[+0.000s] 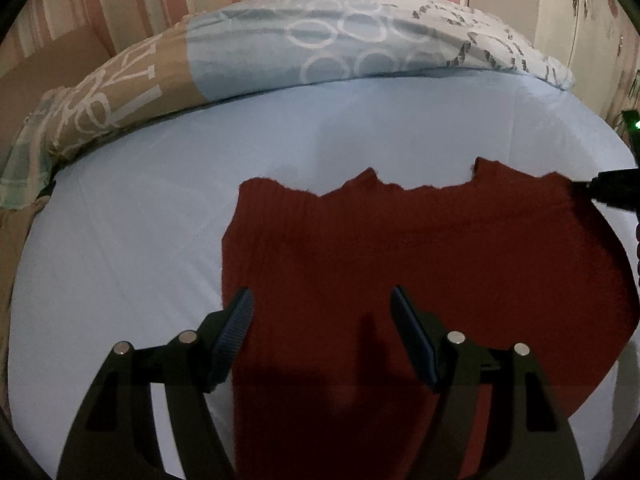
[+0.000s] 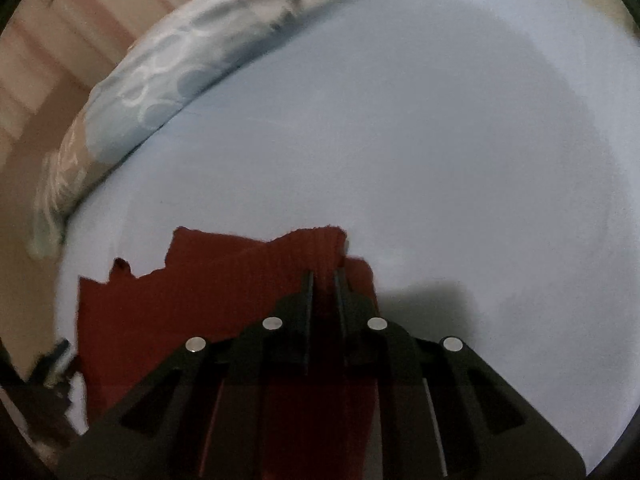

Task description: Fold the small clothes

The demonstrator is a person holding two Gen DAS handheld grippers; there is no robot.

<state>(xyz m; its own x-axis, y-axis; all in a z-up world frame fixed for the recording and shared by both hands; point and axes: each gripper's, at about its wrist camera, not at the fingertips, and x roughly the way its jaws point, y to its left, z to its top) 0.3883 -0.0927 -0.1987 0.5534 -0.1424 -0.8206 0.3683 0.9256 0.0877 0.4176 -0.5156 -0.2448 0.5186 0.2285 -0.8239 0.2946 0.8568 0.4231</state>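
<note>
The jaws of the right gripper [image 2: 324, 276] pinch the red top's [image 1: 400, 248] far corner on the bed [image 1: 140, 220]; the left gripper [image 1: 322, 300] hangs wide apart over its near edge.

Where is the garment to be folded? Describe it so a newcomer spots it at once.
Start at the pale blue bed sheet that fills the scene, with a patterned duvet bunched along its far side. Nearer than the duvet, a dark red ribbed knit garment lies flat on the sheet. It is the only red thing, and its jagged far edge stands out.
</note>
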